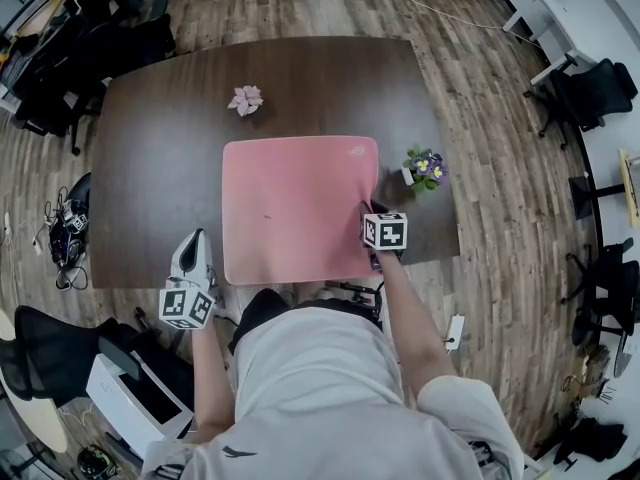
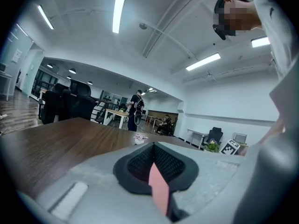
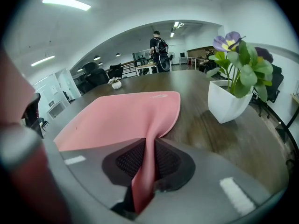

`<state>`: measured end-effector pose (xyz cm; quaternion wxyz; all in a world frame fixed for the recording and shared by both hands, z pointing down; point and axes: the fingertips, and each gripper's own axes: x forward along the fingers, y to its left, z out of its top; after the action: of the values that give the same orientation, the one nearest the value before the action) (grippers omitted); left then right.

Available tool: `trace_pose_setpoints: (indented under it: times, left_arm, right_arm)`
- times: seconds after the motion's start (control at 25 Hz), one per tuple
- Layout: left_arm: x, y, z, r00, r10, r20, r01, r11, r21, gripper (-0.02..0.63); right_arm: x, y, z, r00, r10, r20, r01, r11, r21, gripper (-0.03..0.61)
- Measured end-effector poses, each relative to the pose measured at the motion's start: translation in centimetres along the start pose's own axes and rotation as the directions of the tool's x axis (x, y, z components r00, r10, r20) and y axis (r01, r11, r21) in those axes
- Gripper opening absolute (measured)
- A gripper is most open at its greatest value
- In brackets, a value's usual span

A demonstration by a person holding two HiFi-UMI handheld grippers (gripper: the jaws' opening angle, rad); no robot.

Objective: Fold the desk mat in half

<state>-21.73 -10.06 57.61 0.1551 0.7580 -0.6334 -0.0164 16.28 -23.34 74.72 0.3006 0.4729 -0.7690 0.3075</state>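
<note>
Light: bright, even and white, from ceiling strip lights [image 2: 119,10].
Shadows: soft and faint on the bench [image 1: 160,168].
Glare: pale sheen on the bench top in the gripper views.
Distortion: strong fisheye, with dark rounded corners in both gripper views.
Focus: left gripper [image 2: 158,174] and right gripper [image 3: 147,164] are soft up close; the desk mat [image 3: 121,120] is blurred where it meets them.

Head camera looks steeply down on the table [image 1: 150,168]. Each gripper camera rides low, close behind its jaws, facing across the tabletop. All three share the potted plant [image 1: 425,168] just beyond the right gripper [image 1: 370,211].
</note>
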Motion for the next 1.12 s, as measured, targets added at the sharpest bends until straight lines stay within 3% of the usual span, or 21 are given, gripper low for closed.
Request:
trace_pose_setpoints:
  times: [0.24,0.48,0.84,1.12]
  left_arm:
    - [-0.4,0.3,0.1,1.000,0.014,0.012,-0.013,1.000,-0.010,0.002]
    - [-1.6,1.3,0.1,0.998,0.053,0.022,-0.053,0.999,-0.013,0.002]
    - [-5.3,3.3,0.0,0.989,0.146,0.033,-0.146,0.989,-0.027,0.002]
    - [-9.1,5.5,-0.3,0.969,0.244,0.043,-0.242,0.969,-0.048,0.002]
  right_arm:
    - [-1.6,1.1,1.4,0.999,0.022,0.045,-0.023,1.000,0.013,0.049]
    - [-4.0,4.6,4.0,0.986,0.132,0.100,-0.135,0.991,0.020,0.041]
    - [-5.4,12.6,8.0,0.928,0.346,0.141,-0.350,0.937,0.006,0.040]
    - [-3.2,19.4,9.4,0.887,0.450,0.106,-0.454,0.891,0.009,0.040]
